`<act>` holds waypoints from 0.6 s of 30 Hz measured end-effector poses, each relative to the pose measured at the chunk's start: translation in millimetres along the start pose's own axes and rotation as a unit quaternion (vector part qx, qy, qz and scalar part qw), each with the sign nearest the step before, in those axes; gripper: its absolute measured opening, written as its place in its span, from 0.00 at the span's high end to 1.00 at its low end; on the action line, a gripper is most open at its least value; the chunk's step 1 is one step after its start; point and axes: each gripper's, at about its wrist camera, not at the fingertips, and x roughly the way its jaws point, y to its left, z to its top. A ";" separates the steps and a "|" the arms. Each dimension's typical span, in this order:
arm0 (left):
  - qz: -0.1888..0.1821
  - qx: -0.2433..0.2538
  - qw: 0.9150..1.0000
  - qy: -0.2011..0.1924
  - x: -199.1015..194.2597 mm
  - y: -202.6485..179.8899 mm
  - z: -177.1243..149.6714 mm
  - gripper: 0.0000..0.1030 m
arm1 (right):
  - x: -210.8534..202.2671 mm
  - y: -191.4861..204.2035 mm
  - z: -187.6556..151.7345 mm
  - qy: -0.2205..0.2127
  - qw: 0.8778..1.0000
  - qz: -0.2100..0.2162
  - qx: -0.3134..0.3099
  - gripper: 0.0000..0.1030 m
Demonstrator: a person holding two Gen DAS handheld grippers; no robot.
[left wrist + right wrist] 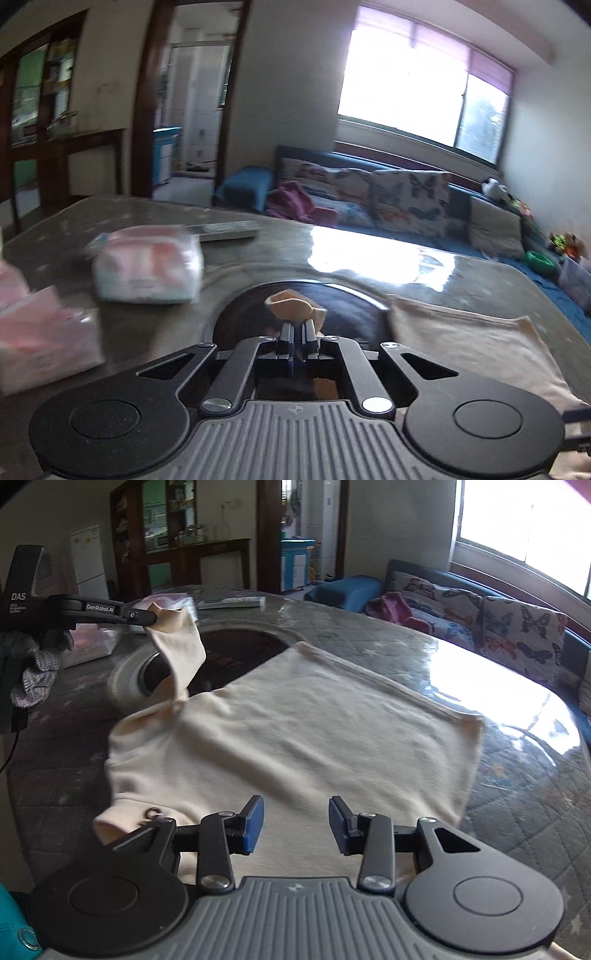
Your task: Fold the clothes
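A cream shirt (295, 731) lies spread flat on the quilted table (517, 812). My left gripper (297, 325) is shut on the end of the shirt's sleeve (295, 303) and holds it up above the table; in the right wrist view the left gripper (149, 616) shows at the far left with the lifted sleeve (181, 646) hanging from it down to the shirt. My right gripper (296, 821) is open and empty, just above the shirt's near edge. The shirt's body also shows in the left wrist view (480, 350).
A dark round inset (229, 653) sits in the table beside the shirt. Tissue packs (147, 266) and a pink pack (40, 343) lie to the left, a flat remote-like item (229, 229) behind them. A sofa with butterfly cushions (410, 199) stands beyond the table.
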 end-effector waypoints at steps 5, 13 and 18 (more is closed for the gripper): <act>0.026 -0.040 0.999 0.012 3.7 41.4 -10.5 0.96 | 5.3 31.7 0.2 0.012 0.999 0.030 -0.036 0.62; 0.062 -0.032 0.997 0.024 -5.7 70.2 -27.0 0.96 | 1.6 66.6 -15.2 0.036 0.994 0.049 -0.089 0.63; 0.087 -0.017 0.995 0.036 -8.3 81.6 -36.1 0.96 | -7.1 69.4 -14.1 0.031 0.995 0.055 -0.082 0.62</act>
